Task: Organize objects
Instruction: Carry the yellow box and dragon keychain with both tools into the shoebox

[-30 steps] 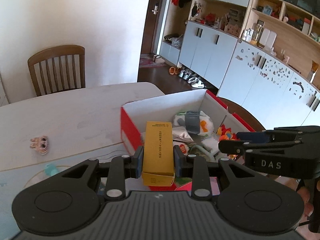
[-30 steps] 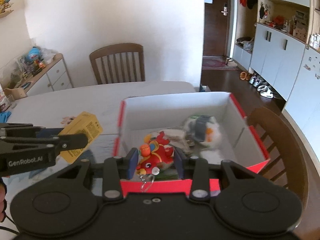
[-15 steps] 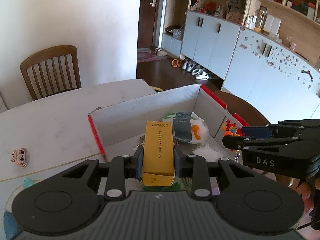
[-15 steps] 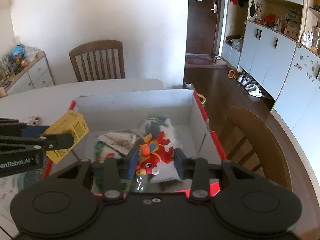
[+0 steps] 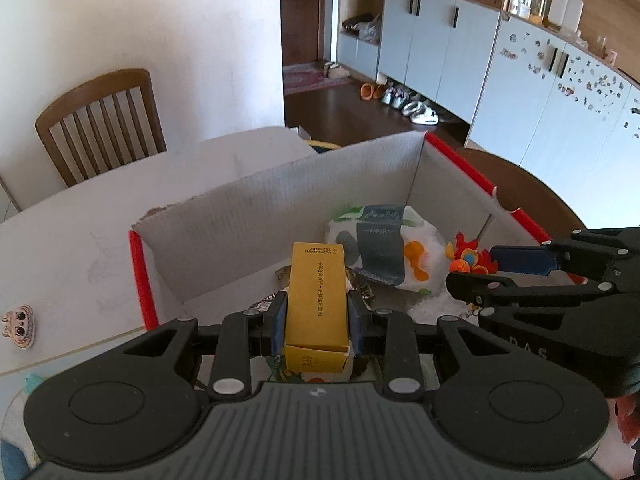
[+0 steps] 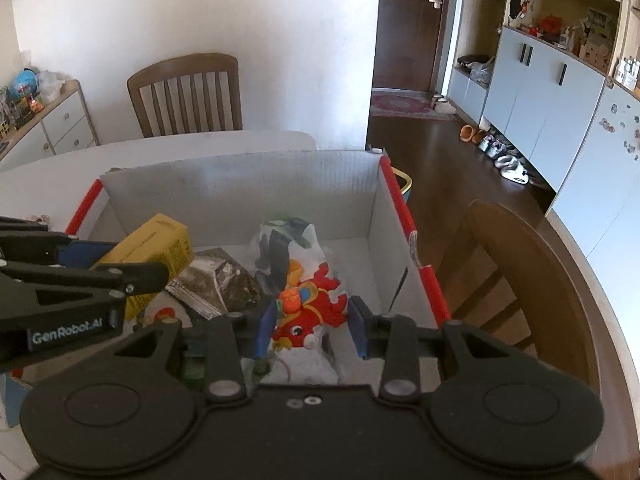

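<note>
Over the red-edged carton [image 6: 404,208], the left gripper [image 5: 316,320] clamps a stiff, light-looking yellow box [image 5: 316,300] by its long sides, while at three o'clock the right gripper [image 6: 312,324], jaws spread, straddles a soft red plush toy [image 6: 308,308].

Both wrist views look down, close, into the same cardboard box [image 5: 280,200].

Left tool [image 5: 316,320] clamps yellow carton [image 5: 317,300] above box [image 5: 280,216].
</note>
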A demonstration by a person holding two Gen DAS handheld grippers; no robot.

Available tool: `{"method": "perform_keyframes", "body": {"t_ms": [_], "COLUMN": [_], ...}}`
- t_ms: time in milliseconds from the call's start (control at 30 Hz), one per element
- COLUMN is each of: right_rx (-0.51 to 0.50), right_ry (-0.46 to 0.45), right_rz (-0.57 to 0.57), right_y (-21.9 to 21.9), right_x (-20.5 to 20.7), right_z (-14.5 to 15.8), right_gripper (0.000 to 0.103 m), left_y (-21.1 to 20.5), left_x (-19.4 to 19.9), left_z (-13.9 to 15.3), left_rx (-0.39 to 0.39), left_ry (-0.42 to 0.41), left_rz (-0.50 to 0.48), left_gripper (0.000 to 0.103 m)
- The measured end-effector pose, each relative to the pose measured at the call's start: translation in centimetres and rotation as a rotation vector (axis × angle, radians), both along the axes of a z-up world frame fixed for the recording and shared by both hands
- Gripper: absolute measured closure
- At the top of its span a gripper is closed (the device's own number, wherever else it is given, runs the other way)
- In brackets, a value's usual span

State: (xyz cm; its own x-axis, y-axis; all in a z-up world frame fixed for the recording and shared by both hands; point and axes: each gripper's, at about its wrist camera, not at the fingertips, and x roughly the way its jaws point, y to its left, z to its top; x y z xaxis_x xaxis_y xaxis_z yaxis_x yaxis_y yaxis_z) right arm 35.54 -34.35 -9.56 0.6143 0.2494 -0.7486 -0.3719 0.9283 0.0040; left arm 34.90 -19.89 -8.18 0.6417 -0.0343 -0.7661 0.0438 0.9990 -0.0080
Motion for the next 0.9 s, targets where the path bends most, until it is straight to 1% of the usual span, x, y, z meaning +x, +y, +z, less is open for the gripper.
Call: {"method": "perform_keyframes", "body": {"t_ms": [67,233,367,667,833,867,900], "right_rx": [-0.001,-0.007,-0.004,0.001,0.002,0.003,0.004], "right_ry": [0.016,0.058,0.076,0.099,0.092,0.089,0.085], "right_rz": [0.006,0.032,0.039,0.044,0.052,0.052,0.051], "right_y": [0.0,0.2,0.2,-0.1,-0.4,-0.5,-0.6], "right_x": [0.2,0.5,0.6,0.5,0.0,-0.1,-0.2], "right_z": [-0.5,-1.4,-1.4,-1.2,-0.8,-0.6,-0.5], "right_gripper": [0.066,0.066,0.066,0.064,0.061,0.06,0.058], "left_y": [0.0,0.3,0.7,1.1,1.0,1.1,1.1], "left_x": [0.2,0.5,0.7,0.7,0.5,0.4,0.3], "left_z": [-0.4,-1.2,-1.6,-1.3,-0.8,-0.6,-0.5], "left_rx": [0.01,-0.001,-0.006,-0.028,-0.044,-0.048,-0.05], "left_ry": [0.008,0.036,0.053,0.066,0.052,0.049,0.044], "left_rz": [-0.001,-0.001,0.005,0.013,0.014,0.016,0.018], "left_gripper": [0.074,0.073,0.073,0.073,0.073,0.071,0.065]}}
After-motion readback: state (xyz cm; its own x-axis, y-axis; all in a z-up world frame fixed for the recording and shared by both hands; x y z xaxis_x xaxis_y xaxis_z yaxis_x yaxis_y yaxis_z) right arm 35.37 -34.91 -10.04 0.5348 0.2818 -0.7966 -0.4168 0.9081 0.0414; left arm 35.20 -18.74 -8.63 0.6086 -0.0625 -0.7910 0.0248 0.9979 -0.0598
